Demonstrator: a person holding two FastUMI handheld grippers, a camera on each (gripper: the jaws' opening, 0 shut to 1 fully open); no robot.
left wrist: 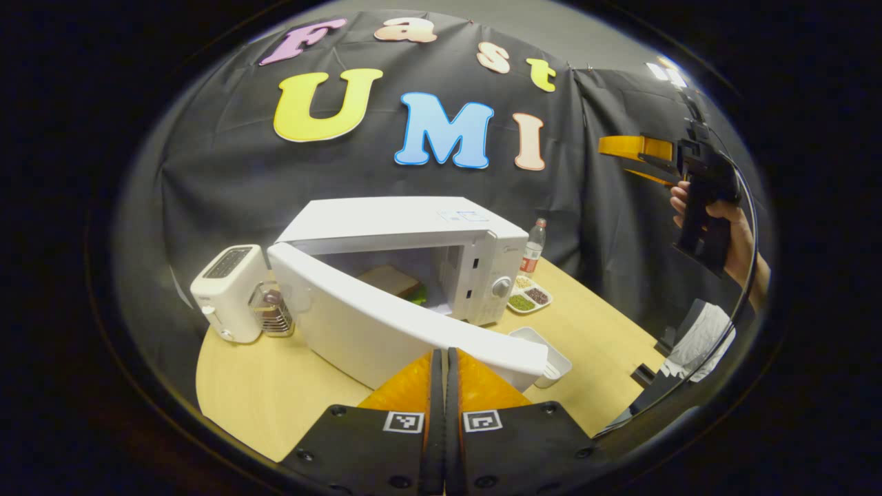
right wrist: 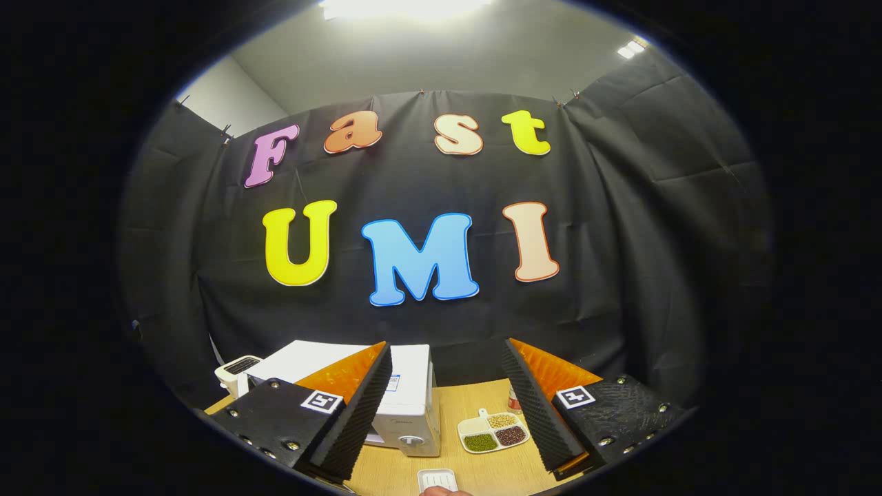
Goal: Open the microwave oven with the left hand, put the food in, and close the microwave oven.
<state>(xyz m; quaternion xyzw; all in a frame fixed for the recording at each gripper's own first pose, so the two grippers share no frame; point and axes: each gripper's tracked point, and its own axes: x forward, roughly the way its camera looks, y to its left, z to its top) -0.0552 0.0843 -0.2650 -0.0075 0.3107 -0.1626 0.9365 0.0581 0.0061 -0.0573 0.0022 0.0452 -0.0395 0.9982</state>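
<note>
The white microwave (left wrist: 441,227) stands mid-table with its door (left wrist: 386,331) swung out toward me, hinged on the left. Inside lies a sandwich (left wrist: 390,280) of brown bread with green leaf. My left gripper (left wrist: 441,353) is shut with nothing between its fingers, its tips right at the door's outer face; contact is unclear. The right gripper (left wrist: 644,155) is held high at the right by a hand (left wrist: 716,220). In the right gripper view, that gripper (right wrist: 446,348) stands open and empty above the table, with the microwave (right wrist: 410,393) low beyond its left finger.
A white toaster (left wrist: 231,293) and a small rack (left wrist: 274,311) sit left of the microwave. A bottle (left wrist: 532,248), a divided dish of beans (left wrist: 529,296) and a white tray (left wrist: 551,353) lie to its right. The round wooden table (left wrist: 262,393) ends close in front.
</note>
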